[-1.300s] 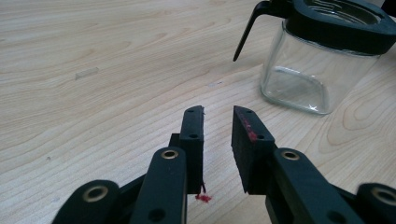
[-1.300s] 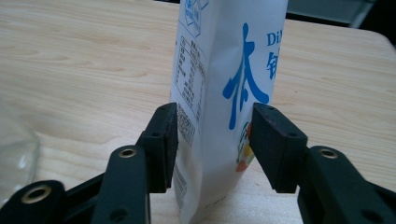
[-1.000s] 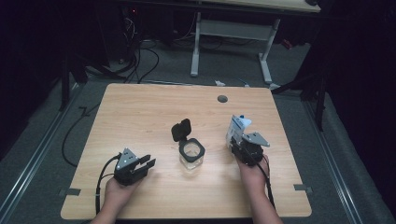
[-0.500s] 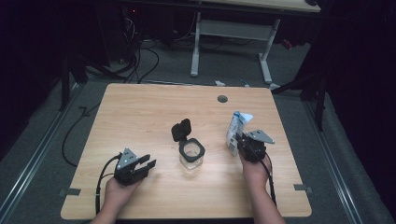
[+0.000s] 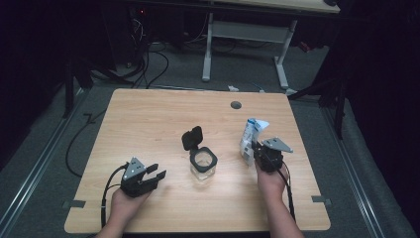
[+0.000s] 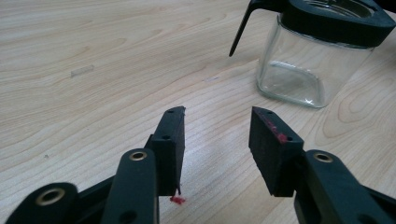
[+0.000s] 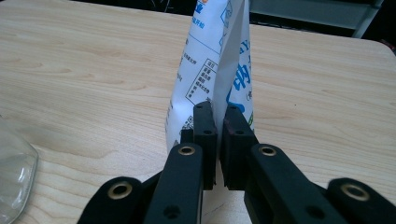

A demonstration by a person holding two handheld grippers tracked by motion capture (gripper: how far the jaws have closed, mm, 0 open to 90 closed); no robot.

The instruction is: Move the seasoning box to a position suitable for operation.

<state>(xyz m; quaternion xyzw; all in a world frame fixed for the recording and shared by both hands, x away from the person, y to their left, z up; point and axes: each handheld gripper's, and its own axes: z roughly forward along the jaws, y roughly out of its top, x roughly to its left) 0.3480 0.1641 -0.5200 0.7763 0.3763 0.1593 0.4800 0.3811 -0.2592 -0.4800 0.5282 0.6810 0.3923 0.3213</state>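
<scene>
The table point(image 5: 148, 124) is evenly lit from above amid dark surroundings, with soft shadows and slightly blurred close-ups.

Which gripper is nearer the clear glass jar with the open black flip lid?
Left, narrowly. The left gripper sits empty to the clear glass jar with the open black flip lid's left, jaws apart. The right gripper, on its other side, pinches a white and blue paper pouch.
</scene>
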